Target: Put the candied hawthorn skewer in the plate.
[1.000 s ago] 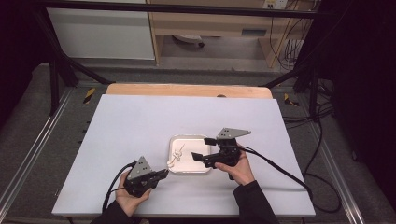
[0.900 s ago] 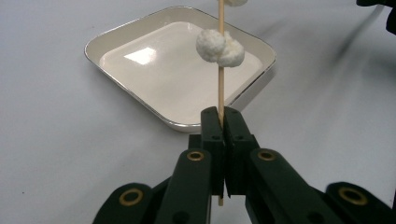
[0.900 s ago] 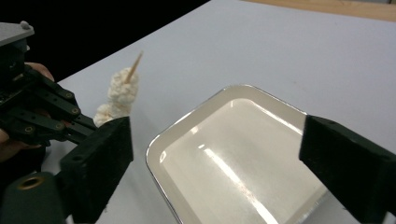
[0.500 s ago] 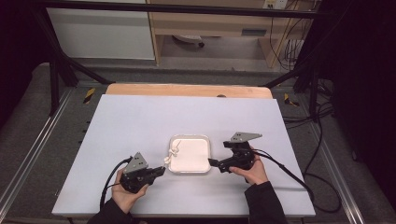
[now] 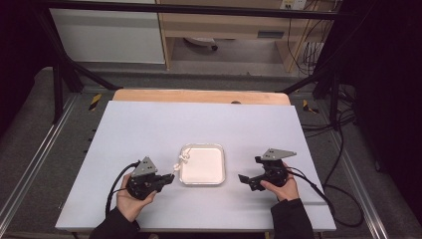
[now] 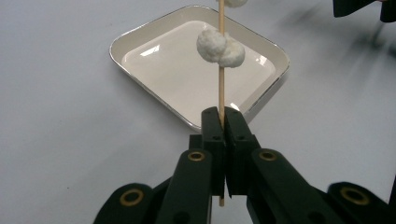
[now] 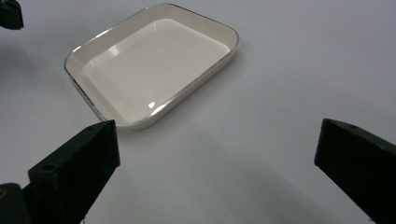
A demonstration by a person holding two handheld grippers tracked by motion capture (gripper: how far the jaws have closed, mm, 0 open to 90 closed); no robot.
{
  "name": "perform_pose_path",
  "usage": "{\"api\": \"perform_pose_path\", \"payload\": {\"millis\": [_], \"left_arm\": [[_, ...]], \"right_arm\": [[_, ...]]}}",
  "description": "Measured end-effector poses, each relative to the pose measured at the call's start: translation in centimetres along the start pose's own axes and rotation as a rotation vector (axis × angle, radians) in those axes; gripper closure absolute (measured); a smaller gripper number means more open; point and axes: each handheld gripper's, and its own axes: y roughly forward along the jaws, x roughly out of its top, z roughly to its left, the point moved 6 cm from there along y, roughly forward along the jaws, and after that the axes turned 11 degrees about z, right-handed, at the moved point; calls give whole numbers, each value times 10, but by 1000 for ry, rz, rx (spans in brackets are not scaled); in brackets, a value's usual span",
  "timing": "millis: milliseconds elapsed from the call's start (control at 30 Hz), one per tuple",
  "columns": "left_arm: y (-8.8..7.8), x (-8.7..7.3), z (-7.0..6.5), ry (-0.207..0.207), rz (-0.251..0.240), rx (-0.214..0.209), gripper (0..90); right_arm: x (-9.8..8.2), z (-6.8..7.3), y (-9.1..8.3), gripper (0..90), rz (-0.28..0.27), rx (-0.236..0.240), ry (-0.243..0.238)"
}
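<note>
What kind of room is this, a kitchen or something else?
Likely a lab or test bench, not a kitchen: a bare white table inside a metal frame, loose cables on the floor, and a person working hand-held grippers, the left gripper holding a skewer by a tray.

Bright, even overhead light on table [image 5: 149, 129]; dark surrounds, tray [image 7: 140, 28] glare, slight motion blur.

I can read no lettering, number, label or brand anywhere here; the small pale plate on the wooden shelf unit [image 5: 270, 35] beyond my table is too blurred to make out.
</note>
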Motion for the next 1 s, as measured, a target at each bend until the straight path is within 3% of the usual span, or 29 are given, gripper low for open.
{"api": "perform_pose_path", "payload": {"millis": [367,567,1000], "left_arm": [[10,19,2,-14,51,-3,886],[20,31,2,-26,74,7,886],[48,52,5,-26,115,51,886]], "right_arm": [[-22,-11,-9,9,2,-17,41],[-32,-16,-14,9,18,-38,38],[-38,-19,-18,12,15,-52,45]]}}
